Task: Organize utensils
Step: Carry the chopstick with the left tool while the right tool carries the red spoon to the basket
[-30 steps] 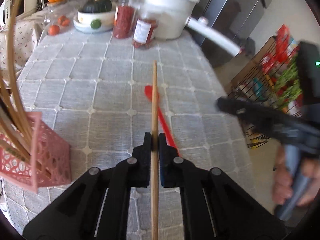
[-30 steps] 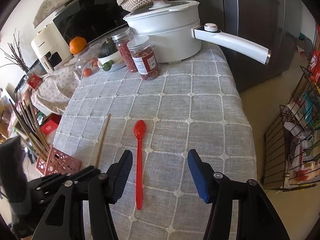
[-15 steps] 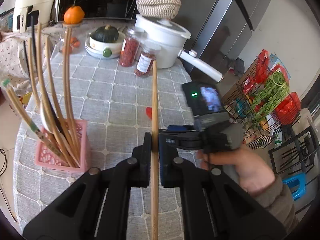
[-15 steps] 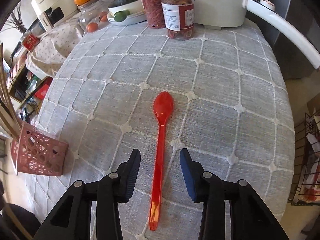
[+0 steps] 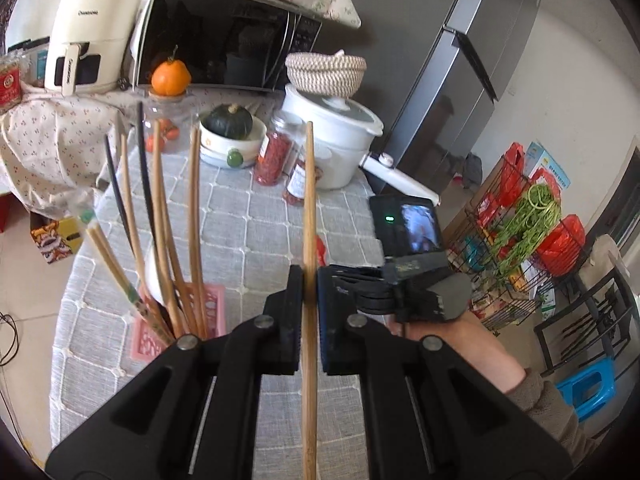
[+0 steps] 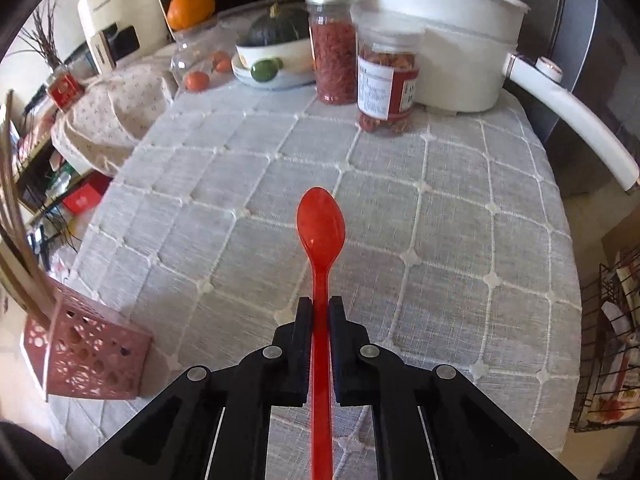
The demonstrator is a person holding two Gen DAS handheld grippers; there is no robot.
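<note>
Both tongs are clenched. Left gripper (image 5: 307, 280) grasps a wooden chopstick (image 5: 308, 208), which runs straight out between its pads, raised above the table (image 5: 256, 240). Just to its left, the pink basket (image 5: 218, 300) near the table's left edge holds more chopsticks upright. Right gripper (image 6: 320, 312) grasps a red spoon (image 6: 321, 232) by the handle, bowl pointing away toward the jars (image 6: 386, 80) at the far edge.

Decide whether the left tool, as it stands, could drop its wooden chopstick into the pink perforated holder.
Probably yes: the left tool grips the wooden chopstick, and the pink perforated holder stands close by, though crowded.
</note>
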